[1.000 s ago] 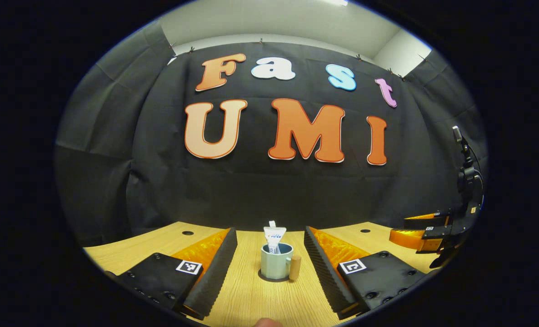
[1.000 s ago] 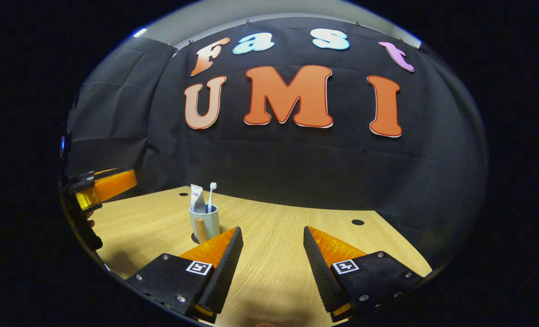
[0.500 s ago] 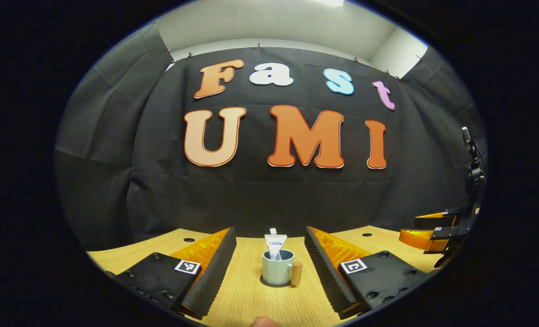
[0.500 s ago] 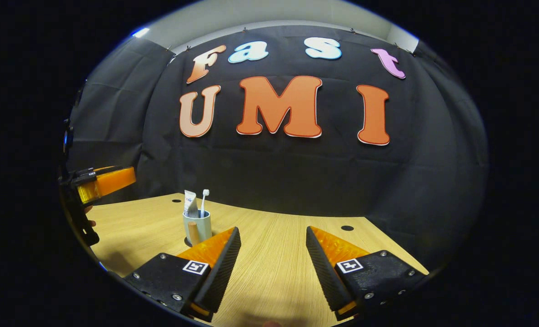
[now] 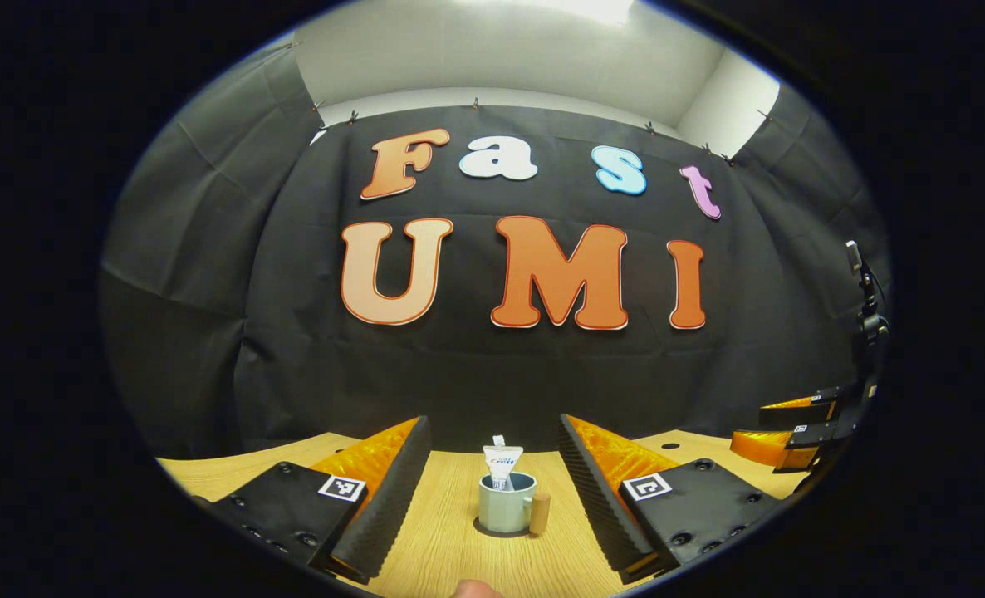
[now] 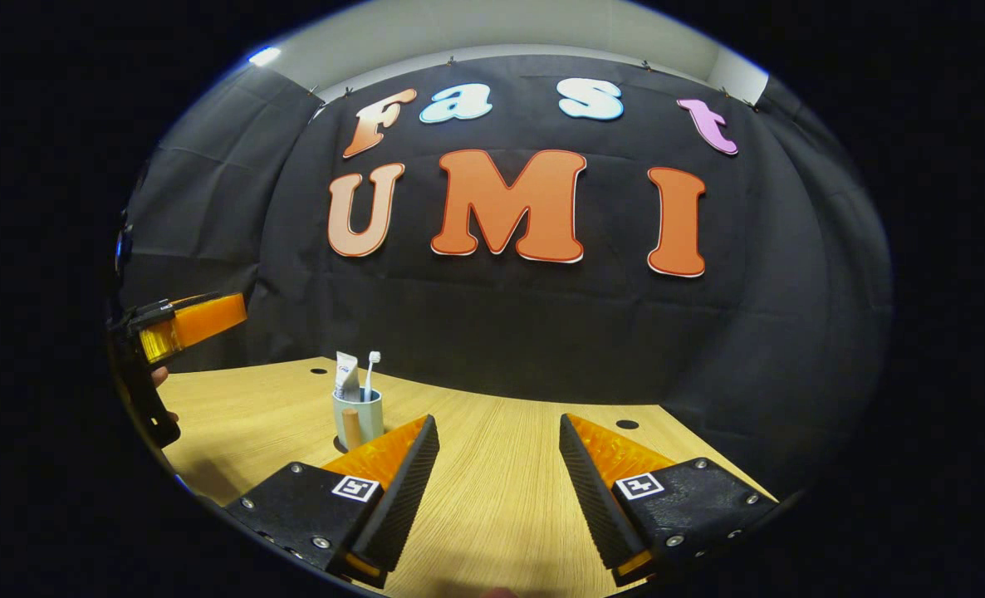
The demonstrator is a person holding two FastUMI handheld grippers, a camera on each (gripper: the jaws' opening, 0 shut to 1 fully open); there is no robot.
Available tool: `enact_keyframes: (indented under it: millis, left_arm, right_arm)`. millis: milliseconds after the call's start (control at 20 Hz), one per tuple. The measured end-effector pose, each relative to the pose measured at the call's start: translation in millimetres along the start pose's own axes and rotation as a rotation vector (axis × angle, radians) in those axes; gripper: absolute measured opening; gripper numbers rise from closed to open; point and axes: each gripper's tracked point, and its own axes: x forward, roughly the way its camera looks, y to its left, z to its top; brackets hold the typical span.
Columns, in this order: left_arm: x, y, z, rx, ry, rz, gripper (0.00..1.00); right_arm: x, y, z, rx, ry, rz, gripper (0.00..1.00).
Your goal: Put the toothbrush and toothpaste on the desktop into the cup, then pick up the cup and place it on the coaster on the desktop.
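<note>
1. Left hand-held gripper (image 5: pixel 492 465): fingers spread wide, released, grasping nothing. Both foam-lined fingers sit low over the tabletop (image 5: pixel 451 540).
2. Straight ahead, in line with the gap between the left fingers but farther off, stands the cup (image 5: pixel 505 505), upright, pale green, with a wooden handle turned to the view's right. It touches neither finger.
3. The cup rests on a dark round coaster (image 5: pixel 492 530), whose edge shows under the cup's base.
4. Toothpaste (image 5: pixel 502 463) stands in the cup, crimped end up.
5. Right hand-held gripper (image 6: pixel 497 465): fingers also spread, released and empty, low over the tabletop.
6. In the right gripper view the cup (image 6: pixel 358 418) stands beyond the left-hand finger, apart from it, with toothpaste (image 6: pixel 345 379) and toothbrush (image 6: pixel 370 374) upright inside, bristle head up.
7. The left gripper's orange finger shows at that view's far left edge, held above the tabletop, well apart from the cup.
</note>
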Motion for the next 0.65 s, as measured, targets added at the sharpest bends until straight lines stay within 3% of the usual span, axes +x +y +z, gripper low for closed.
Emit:
enact_keyframes:
  millis: [650]
  left_arm:
    - [-3.1,2.7,-12.5,-0.011,0.047,0.013,0.98]
  right_arm:
    - [-1.2,9.1,5.0,0.009,-0.008,0.021,0.90]
